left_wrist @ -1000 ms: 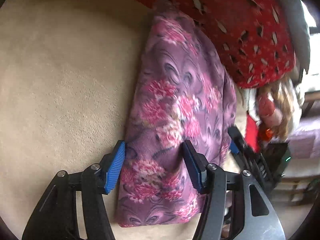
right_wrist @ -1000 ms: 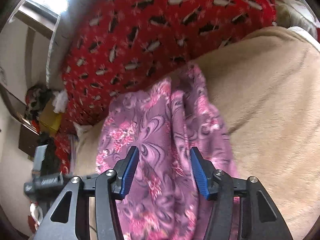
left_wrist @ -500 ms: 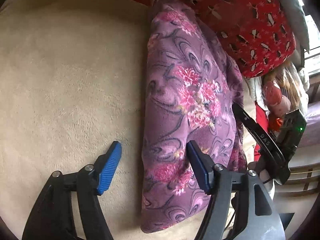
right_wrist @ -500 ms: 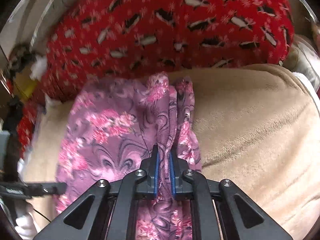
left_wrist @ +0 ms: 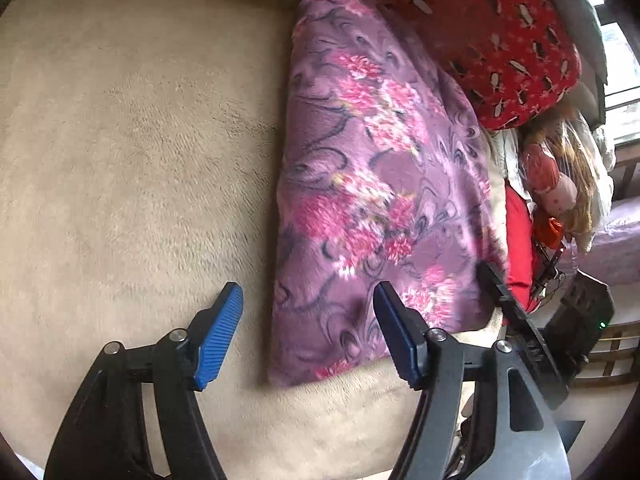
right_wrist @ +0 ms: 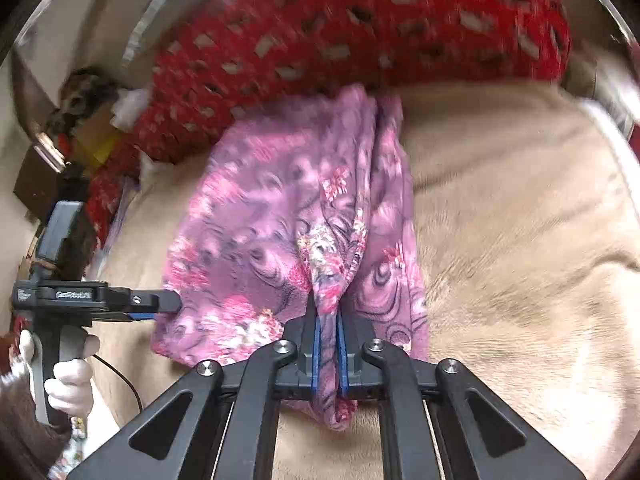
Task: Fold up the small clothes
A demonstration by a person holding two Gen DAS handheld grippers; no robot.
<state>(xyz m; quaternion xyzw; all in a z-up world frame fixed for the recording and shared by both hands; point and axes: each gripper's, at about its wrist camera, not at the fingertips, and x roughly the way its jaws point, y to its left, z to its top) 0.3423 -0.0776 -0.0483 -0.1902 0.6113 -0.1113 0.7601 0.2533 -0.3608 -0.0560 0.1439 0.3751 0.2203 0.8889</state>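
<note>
A purple fleece garment (left_wrist: 360,200) with pink flowers lies folded lengthwise on the beige blanket (left_wrist: 140,160). My left gripper (left_wrist: 308,312) is open above its near left corner: one blue pad hangs over the bare blanket, the other over the cloth. In the right wrist view the garment (right_wrist: 260,220) spreads to the left. My right gripper (right_wrist: 326,320) is closing tight, its pads pinching a raised fold of the cloth at the near edge. In that view the left gripper (right_wrist: 160,304) reaches in at the garment's left edge, held by a gloved hand (right_wrist: 68,380).
A red patterned cushion (left_wrist: 500,20) lies against the garment's far end, and the red cushion (right_wrist: 360,40) is blurred in the right wrist view. A doll (left_wrist: 552,184) and clutter sit past the bed's edge. Beige blanket (right_wrist: 520,240) stretches to the right.
My right gripper has shut on a fold of the garment and gathered it up. My left gripper has slid off the cloth's middle to its left edge and opened a little wider.
</note>
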